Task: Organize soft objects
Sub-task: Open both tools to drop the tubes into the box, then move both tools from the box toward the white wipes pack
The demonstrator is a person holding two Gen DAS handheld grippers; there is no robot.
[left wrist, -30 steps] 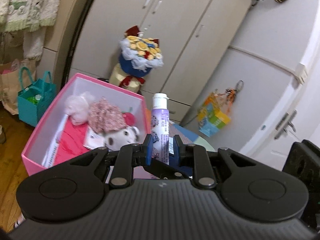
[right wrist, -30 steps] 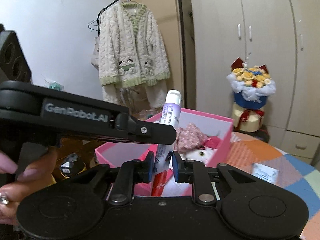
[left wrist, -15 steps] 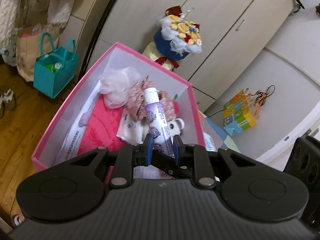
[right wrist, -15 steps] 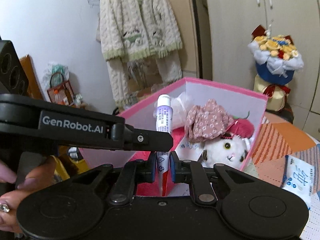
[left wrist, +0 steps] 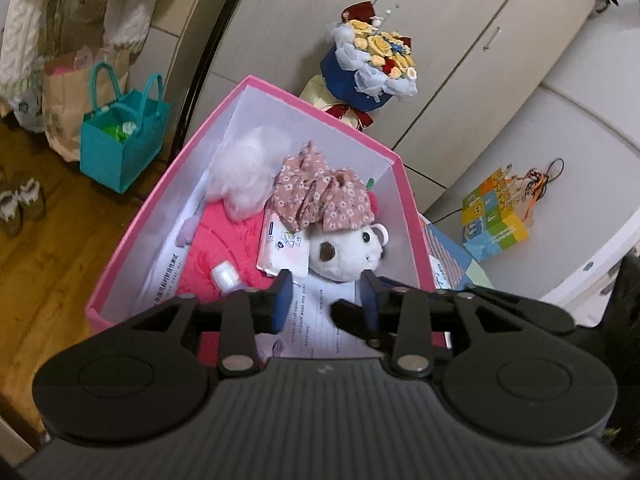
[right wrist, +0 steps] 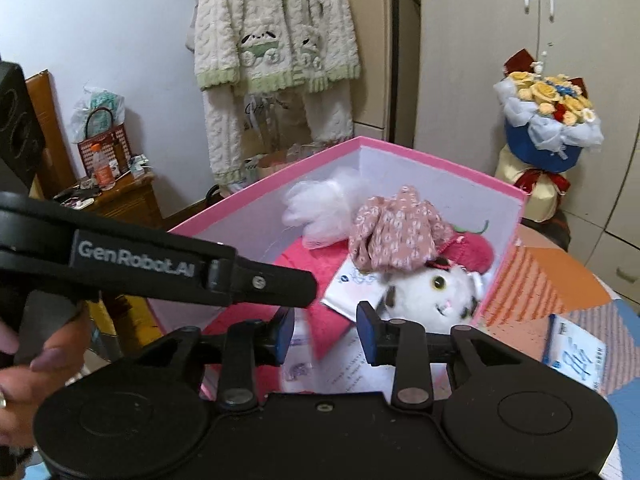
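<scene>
- The left tool point(left wrist: 326, 296) hangs over the near end of the pink box point(left wrist: 132, 236); its jaws have just been opening, nothing between them.
- The right tool point(right wrist: 326, 330) likewise: jaws just parted, empty.
- One purple tube, white cap point(left wrist: 225, 276) showing, lies in the box just left of the left tool, on a red plush point(left wrist: 208, 240).
- One white plush cat point(right wrist: 436, 292), one floral cloth point(left wrist: 324, 200) and one white fluff ball point(left wrist: 244, 168) lie beyond.

tube point(left wrist: 225, 279) mostly behind the left fingers point(left wrist: 282, 300), its lettering a blur
</scene>
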